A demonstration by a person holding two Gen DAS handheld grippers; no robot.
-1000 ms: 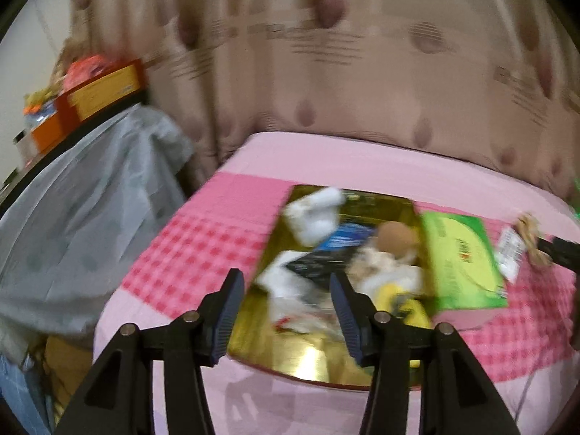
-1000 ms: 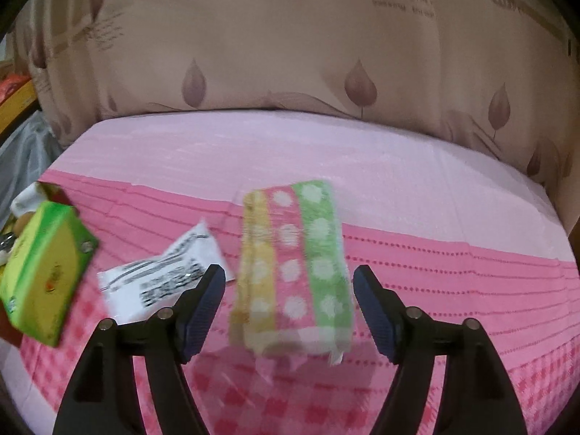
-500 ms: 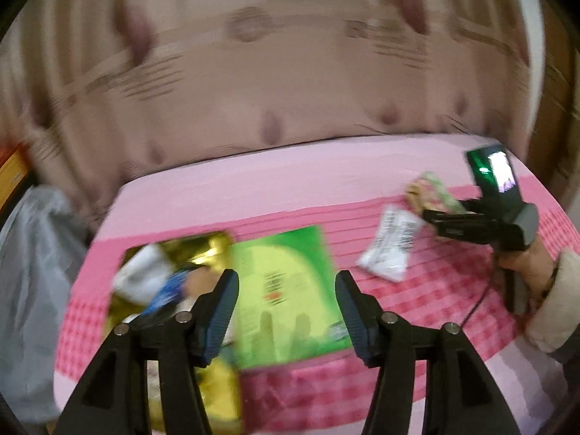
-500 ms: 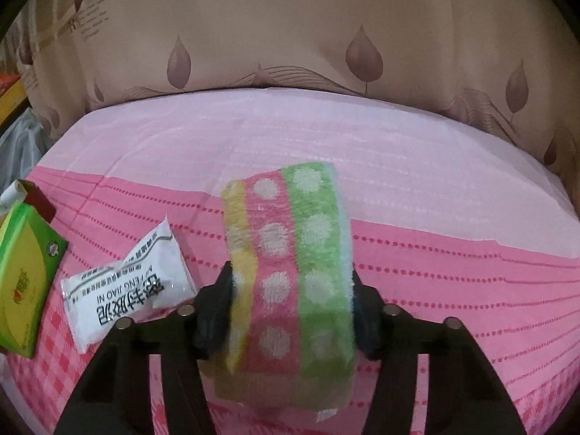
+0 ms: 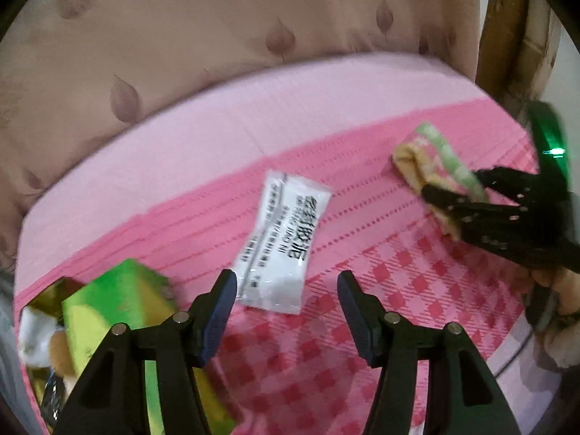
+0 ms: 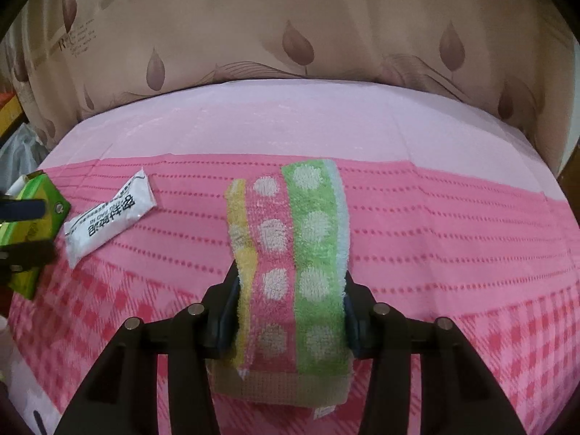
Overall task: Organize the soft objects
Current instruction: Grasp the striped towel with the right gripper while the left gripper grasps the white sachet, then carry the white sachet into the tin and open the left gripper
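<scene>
Pink bedspread [image 6: 453, 224] — right gripper [image 6: 290, 311] clamps the striped towel [image 6: 290, 239]; left gripper [image 5: 286, 311] spread wide, empty, near a white sachet [image 5: 284, 239].

left claw [image 5: 286, 311] agape | white packet [image 5: 284, 241] beyond | right claw [image 5: 453, 195] grips towel [image 5: 431, 161]

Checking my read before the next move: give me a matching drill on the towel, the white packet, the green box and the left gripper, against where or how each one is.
Things:
1. striped towel
2. white packet
3. green box
4. left gripper

States:
A. open, holding nothing
B. lying flat on the pink cloth, untouched
C. clamped in the right gripper
D. at the left edge, beside the gold tray

Pairs: 1-C, 2-B, 3-D, 4-A
</scene>
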